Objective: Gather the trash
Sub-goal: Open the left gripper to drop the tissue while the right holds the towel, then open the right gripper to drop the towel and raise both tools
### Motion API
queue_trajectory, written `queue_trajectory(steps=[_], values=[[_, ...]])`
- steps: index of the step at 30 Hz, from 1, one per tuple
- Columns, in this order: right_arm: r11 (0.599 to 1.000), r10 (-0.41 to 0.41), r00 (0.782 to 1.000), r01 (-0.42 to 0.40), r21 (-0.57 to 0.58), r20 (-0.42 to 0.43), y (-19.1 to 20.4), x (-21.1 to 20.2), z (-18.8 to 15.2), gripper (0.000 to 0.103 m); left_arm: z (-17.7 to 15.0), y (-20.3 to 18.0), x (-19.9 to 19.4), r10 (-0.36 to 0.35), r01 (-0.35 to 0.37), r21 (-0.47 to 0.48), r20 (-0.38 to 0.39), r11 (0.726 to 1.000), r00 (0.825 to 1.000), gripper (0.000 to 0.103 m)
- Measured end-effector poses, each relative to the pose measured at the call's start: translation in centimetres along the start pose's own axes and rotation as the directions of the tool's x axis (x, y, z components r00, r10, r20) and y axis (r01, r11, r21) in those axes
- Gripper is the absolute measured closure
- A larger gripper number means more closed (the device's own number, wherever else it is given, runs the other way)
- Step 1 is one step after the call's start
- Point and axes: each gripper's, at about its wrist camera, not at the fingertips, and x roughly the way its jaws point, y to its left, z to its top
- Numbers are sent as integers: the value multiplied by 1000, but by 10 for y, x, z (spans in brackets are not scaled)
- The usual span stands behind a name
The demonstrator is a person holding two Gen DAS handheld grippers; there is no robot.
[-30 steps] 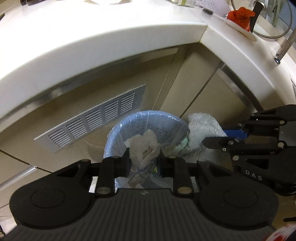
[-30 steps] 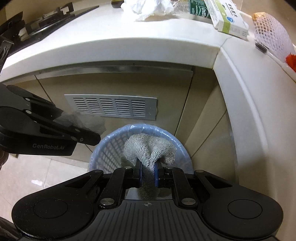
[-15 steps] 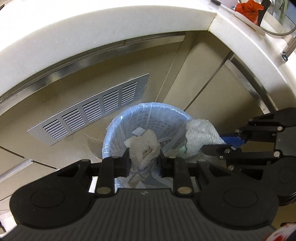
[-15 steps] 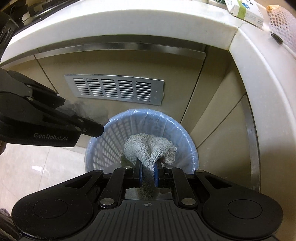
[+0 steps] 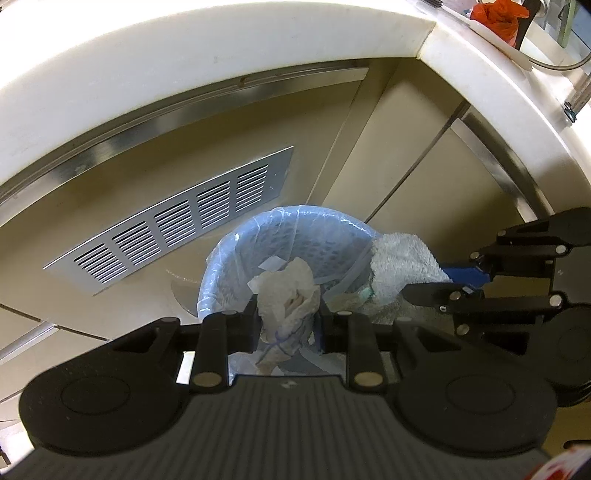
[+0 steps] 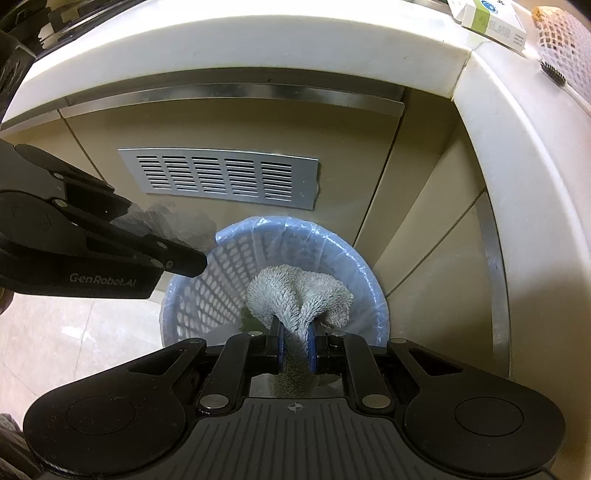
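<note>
The left tongs point(image 5: 286, 325) are clenched on a crumpled paper towel point(image 5: 286, 295), whose wad bulges up between the two black fingers while a thinner tail hangs below them. This wad hangs directly over the open mouth of the blue wastebasket point(image 5: 295, 229), a perforated plastic bin lined with a clear bag that stands on the floor against the beige cabinet front. The right tongs point(image 6: 295, 341) are clamped tight on a grey fluffy cloth point(image 6: 299, 291); the cloth is pinched thin between the blue pads and fans out above them into two fuzzy lobes. In the right wrist view the cloth sits over the inside of the wastebasket point(image 6: 221, 266), toward its right side, and whether its lobes touch the liner cannot be told. In the left wrist view the same cloth point(image 5: 399, 266) shows at the bin's right rim, just beside the paper towel, with the right tongs point(image 5: 458, 280) coming in from the right. The left tongs point(image 6: 192, 258) enter the right wrist view from the left, near the bin's left rim. A slatted metal vent point(image 6: 221, 179) is set in the cabinet behind the bin, under the white worktop point(image 6: 258, 48). A small carton point(image 6: 491, 18) lies at the worktop's far corner.
</note>
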Motion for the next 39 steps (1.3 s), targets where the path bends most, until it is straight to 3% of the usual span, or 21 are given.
queue_trajectory(steps=[3, 5, 7, 30, 31, 33, 34, 35, 39], values=[[1000, 3, 1000, -3, 4, -2, 0, -2, 0, 91, 0, 0, 1, 1, -1, 3, 3, 1000, 1000, 77], [1000, 2, 1000, -2, 8, -1, -1, -3, 0, 91, 0, 0, 2, -1, 1, 3, 12, 1000, 1000, 59], [1000, 3, 1000, -2, 12, -2, -2, -4, 0, 91, 0, 1, 3, -10, 10, 0, 18, 1000, 1000, 50], [998, 29, 999, -30, 53, 33, 0, -15, 6, 90, -10, 16, -9, 59, -59, -23, -1, 998, 998, 50], [997, 36, 999, -38, 69, 36, -1, -16, 6, 88, -10, 16, -10, 61, -61, -24, 1, 998, 998, 50], [994, 40, 998, -44, 99, 42, -2, -17, 6, 71, -10, 18, -12, 62, -62, -27, 4, 998, 998, 50], [994, 38, 998, -43, 104, 49, -2, -19, 6, 56, -11, 19, -13, 64, -64, -28, 5, 998, 998, 50], [994, 35, 998, -41, 105, 55, -1, -20, 7, 51, -11, 19, -14, 65, -65, -29, 6, 997, 998, 50], [995, 28, 998, -34, 98, 57, 5, -24, 6, 51, -13, 19, -17, 68, -68, -33, 7, 997, 998, 50]])
